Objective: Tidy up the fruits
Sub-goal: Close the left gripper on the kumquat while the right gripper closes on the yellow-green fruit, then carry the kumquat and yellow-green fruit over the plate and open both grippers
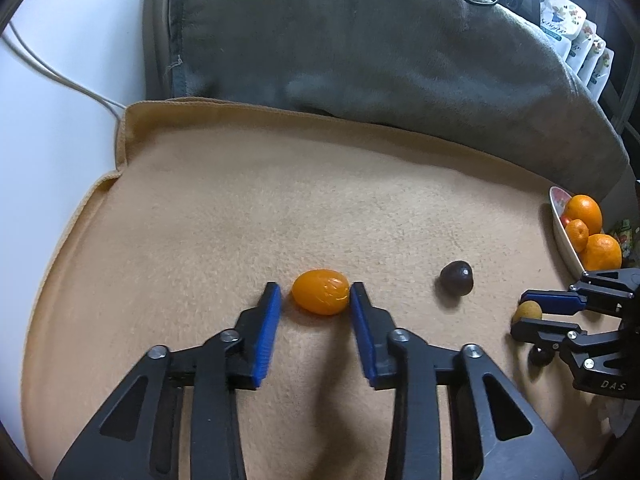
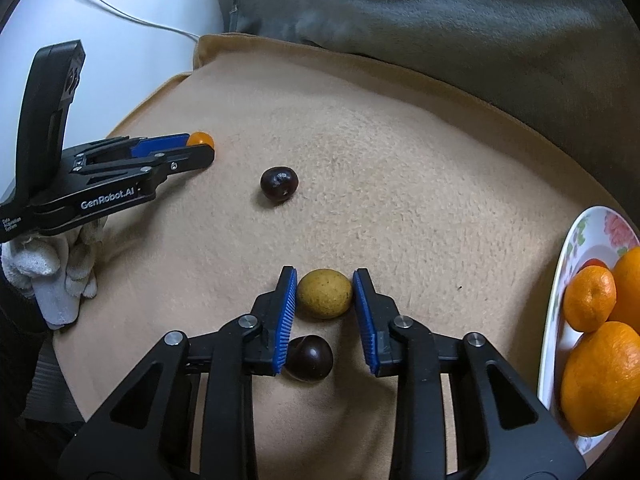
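Tan fleece blanket (image 2: 400, 184) covers the surface under both grippers, and the loose fruit lies scattered on it. The left gripper (image 1: 316, 294) has its blue pads around a small orange oval fruit (image 1: 320, 291): the pad on the right of that view touches the fruit's skin, while the other stands just beside it with a sliver of blanket showing, so the pinch looks barely made, if at all. The right gripper (image 2: 325, 294) has its pads against both sides of a yellow-green speckled fruit (image 2: 325, 293), which sits right at its fingertips. A dark round fruit (image 2: 309, 358) lies lower down between the same fingers, close to the left pad, not held. Another dark fruit (image 2: 279, 184) rests ahead of the right gripper and to its left, between the two grippers and apart from both.

The flowered plate (image 2: 560, 292) with three oranges (image 2: 590, 298) sits to the right of the right gripper, at the blanket's edge.

The step in hand looks like a double pick, each gripper taking one small fruit. Next, I judge, the left needs a firmer squeeze before lifting, since the oval fruit could roll out of a one-sided contact. The right should lift straight up so its fingers do not drag the dark fruit beneath them, then carry toward the plate on its right; the left has the longer way across.
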### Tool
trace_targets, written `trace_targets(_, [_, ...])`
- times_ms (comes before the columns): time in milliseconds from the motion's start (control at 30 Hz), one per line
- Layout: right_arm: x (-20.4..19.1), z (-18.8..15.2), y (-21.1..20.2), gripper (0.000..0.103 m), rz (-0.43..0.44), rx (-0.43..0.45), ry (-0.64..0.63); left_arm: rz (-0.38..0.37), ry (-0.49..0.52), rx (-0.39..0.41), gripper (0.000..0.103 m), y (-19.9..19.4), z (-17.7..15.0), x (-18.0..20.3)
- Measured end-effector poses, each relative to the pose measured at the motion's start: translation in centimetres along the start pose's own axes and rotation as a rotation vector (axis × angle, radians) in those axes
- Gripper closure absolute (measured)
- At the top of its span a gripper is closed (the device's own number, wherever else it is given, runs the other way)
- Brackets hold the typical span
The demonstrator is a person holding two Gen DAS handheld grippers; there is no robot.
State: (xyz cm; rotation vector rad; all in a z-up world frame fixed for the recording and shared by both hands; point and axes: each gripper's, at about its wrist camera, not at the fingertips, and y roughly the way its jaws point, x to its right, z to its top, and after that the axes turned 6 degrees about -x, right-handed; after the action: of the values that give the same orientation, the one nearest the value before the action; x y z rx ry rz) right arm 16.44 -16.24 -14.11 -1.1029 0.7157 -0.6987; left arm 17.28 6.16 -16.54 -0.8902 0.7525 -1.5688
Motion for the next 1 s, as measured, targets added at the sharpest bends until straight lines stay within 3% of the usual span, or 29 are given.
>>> trace_targets(700, [1.1, -1.8, -4.3, 0.073, 0.027, 0.143, 0.048, -0.023, 0.017, 0.061, 0.077, -3.4, -0.3, 1.1])
trace_targets(1000, [3.6, -3.8, -8.6, 0.073, 0.007, 0.227, 0.101, -0.074, 0.069, 0.094, 0.077, -5.0, 0.3, 5.0])
